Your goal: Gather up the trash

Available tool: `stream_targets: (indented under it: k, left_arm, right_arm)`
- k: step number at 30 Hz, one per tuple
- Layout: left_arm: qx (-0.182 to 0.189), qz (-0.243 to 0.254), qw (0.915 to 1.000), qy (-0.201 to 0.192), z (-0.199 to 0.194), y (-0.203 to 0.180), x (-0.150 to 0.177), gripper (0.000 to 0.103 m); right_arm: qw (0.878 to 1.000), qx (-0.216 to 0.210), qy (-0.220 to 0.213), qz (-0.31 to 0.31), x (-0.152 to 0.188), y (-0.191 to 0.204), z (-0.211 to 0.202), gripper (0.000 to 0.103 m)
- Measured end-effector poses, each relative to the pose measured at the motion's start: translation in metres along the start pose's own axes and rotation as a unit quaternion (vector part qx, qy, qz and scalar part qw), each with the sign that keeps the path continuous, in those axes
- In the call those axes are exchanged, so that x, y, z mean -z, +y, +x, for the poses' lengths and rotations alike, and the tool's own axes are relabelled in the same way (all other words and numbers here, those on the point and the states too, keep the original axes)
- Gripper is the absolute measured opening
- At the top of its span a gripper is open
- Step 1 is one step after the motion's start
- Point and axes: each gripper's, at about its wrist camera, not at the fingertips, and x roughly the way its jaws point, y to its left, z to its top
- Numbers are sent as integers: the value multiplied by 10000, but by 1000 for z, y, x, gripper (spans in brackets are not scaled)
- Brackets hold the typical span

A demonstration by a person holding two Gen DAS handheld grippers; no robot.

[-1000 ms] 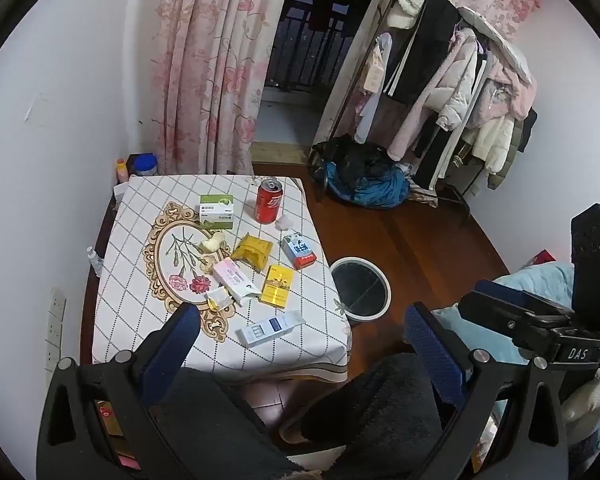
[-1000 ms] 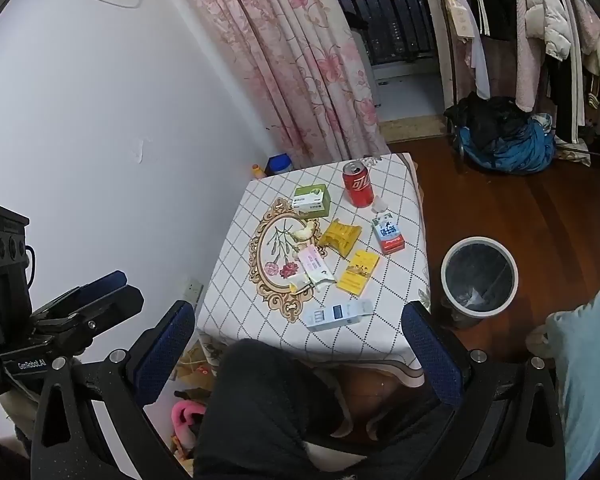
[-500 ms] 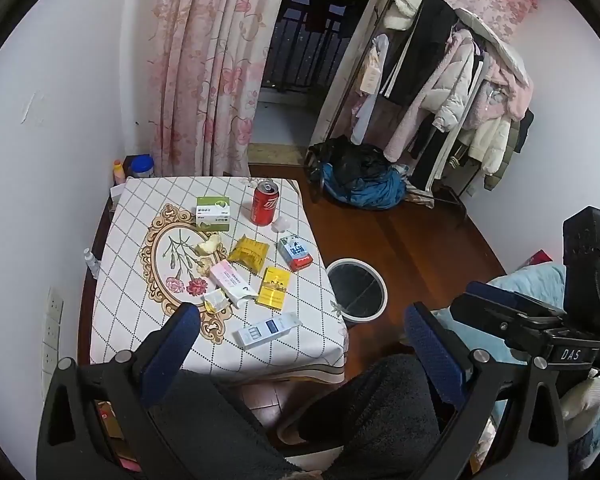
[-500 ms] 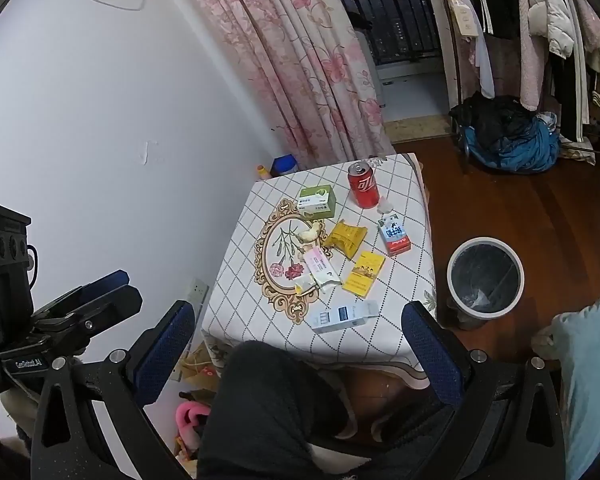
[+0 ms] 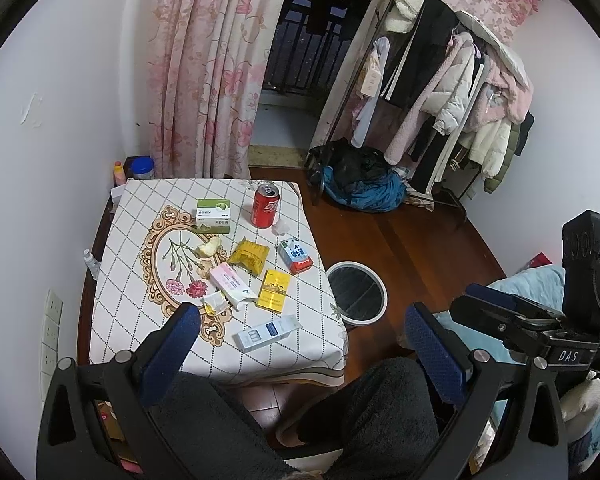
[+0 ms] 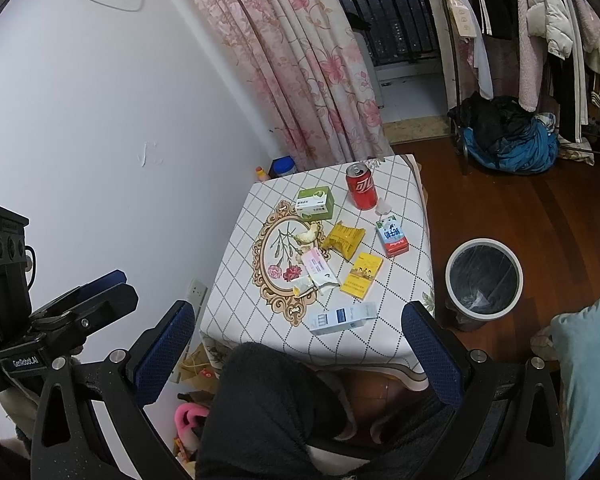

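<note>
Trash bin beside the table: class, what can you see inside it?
The trash bin holds a dark liner with a few pale scraps at the bottom; its near inner wall is hidden by the rim.

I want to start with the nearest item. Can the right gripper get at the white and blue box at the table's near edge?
Probably yes: the white and blue box lies alone, nothing over it, and the right gripper is open above.

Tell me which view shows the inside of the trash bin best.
The right wrist view: the trash bin shows its liner and bottom debris. In the left wrist view the bin is smaller, its inside dark.
</note>
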Motion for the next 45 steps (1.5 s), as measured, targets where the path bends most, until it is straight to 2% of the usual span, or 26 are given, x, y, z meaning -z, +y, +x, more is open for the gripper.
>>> stream_targets:
  k: [45]
  left_arm:
    - [34, -11, 10000, -92, 3, 8, -5, 103]
  right_arm:
    - [10000, 79, -11, -16, -5, -3, -3, 103]
